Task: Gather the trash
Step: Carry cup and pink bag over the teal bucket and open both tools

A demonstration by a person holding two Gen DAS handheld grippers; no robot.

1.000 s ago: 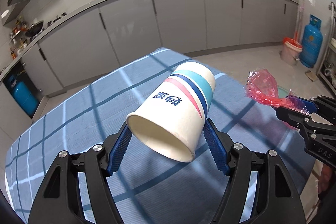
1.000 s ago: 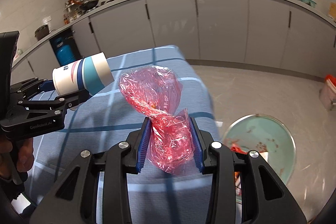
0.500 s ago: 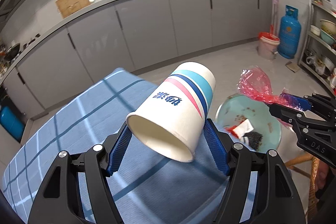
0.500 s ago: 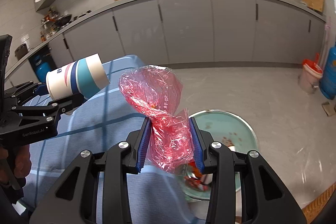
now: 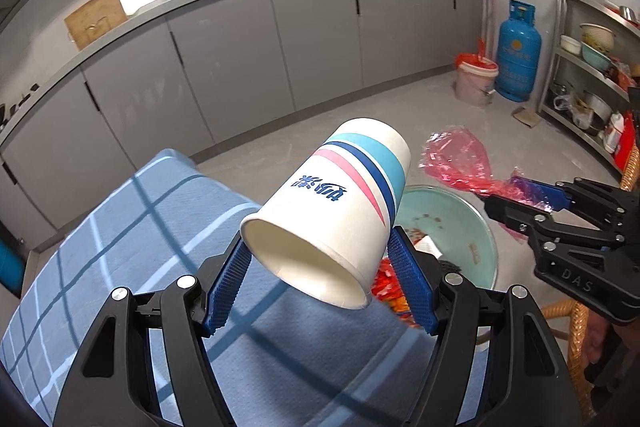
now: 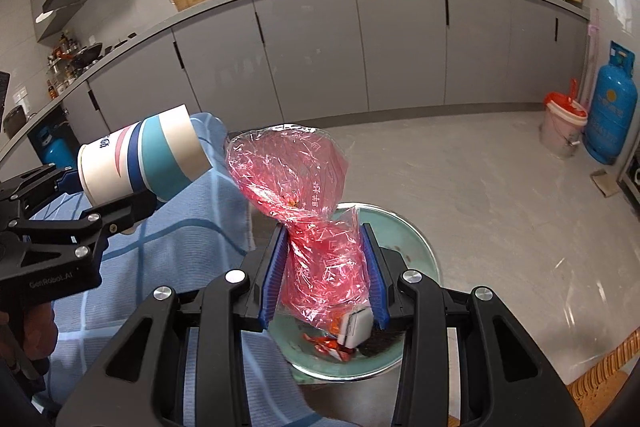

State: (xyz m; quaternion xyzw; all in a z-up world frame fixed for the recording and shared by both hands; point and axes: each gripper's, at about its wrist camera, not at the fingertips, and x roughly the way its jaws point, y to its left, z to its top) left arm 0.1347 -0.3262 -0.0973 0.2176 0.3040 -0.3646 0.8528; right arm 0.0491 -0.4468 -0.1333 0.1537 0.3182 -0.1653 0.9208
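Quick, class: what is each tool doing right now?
Left tool: closed on the paper cup.
Right tool: closed on the pink plastic bag.

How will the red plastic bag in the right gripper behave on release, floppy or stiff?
Likely floppy: the red plastic bag is crinkled thin film, pinched to a waist between the right gripper pads. Probably light, so it may drift rather than drop straight into the green basin below. It could also cling to a pad.
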